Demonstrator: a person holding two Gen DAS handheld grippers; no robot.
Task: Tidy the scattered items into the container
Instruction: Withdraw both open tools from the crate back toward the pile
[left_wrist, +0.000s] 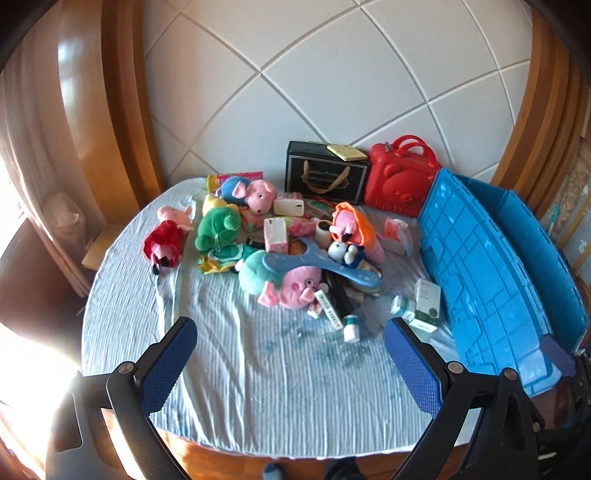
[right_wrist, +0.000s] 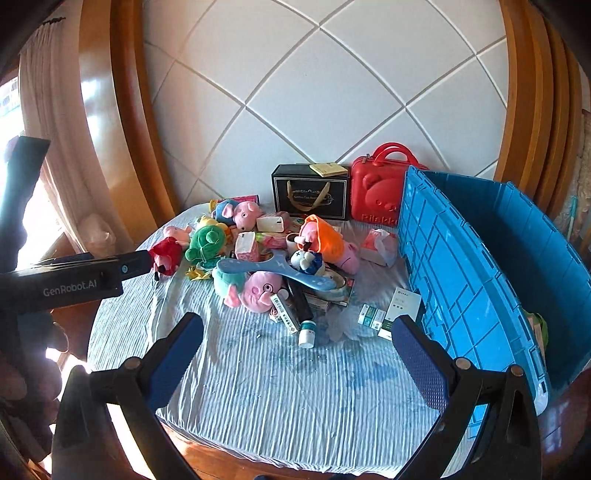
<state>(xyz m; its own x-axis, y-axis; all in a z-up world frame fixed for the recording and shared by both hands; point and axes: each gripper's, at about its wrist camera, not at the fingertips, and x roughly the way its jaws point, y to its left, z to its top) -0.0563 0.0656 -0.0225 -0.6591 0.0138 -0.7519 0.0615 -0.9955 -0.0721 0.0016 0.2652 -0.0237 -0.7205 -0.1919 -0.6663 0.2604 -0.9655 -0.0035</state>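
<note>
Both claws hang above the near edge of the tabletop (left_wrist: 258, 387), which is covered by a pale blue striped cloth, and both are spread wide with nothing between their blue pads. The left claw (left_wrist: 291, 354) looks over bare cloth; ahead of it, well apart, lies the heap of scattered things. Nearest its right finger stand two small green-and-white boxes (left_wrist: 421, 306), and just ahead between the fingers lies a white bottle with a teal cap (left_wrist: 351, 326). Farther ahead a pink pig plush (left_wrist: 295, 288) lies under a blue star-patterned paddle-shaped toy (left_wrist: 325, 264), and ahead to the left are a green frog plush (left_wrist: 216, 230) and a pig plush in a red dress (left_wrist: 166, 236). The blue container (left_wrist: 487, 266) stands to the right of the left claw, its ribbed wall facing the heap. From the right claw (right_wrist: 297, 341) the same container (right_wrist: 461, 266) is just beside the right finger, open at the top, with some small things dimly visible inside at its near end. At the far side of the tabletop, against the white tiled wall, a black gift box (right_wrist: 310, 192) and a red bear-faced case (right_wrist: 376, 188) stand side by side. The left gripper's black body (right_wrist: 74, 282) shows at the left of the right wrist view.
</note>
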